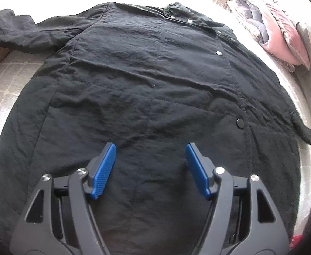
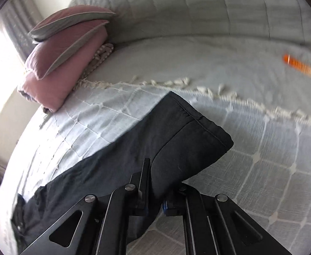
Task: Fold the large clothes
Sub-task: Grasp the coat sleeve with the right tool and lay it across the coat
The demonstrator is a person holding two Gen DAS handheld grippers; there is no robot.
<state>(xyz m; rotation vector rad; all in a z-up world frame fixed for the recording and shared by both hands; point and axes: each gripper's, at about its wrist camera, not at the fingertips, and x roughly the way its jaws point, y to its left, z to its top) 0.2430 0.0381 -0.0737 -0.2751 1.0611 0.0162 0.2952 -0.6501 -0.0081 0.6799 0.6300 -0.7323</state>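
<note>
Bed (image 1: 11, 89), covered by a pale checked, fringed throw, bearing a black coat (image 1: 147, 80) spread flat and front-up across most of the left-wrist view, collar at the far edge and snap placket running down its right half. The body lies smooth and unfolded: no panel has been turned over, so the fold proper is judged barely begun. One sleeve (image 1: 13, 31) stretches out to the far left, lying flat and not yet brought in. The other sleeve (image 2: 176, 131), seen in the right-wrist view, runs from the coat toward its cuff and is lifted at that end, its hem hanging free above the throw. Folded pink bedding (image 2: 55, 68) sits stacked at the head of the bed, well apart from the coat; a small orange object (image 2: 300, 65) lies farther off, too blurred to identify. Left gripper (image 1: 151, 163) hovers over the lower coat body, jaws apart and holding nothing. Right gripper (image 2: 155, 182) is clamped on the sleeve near the cuff. Remaining, by judgement: carry this sleeve inward across the body, do likewise with the far sleeve, then fold the body.
</note>
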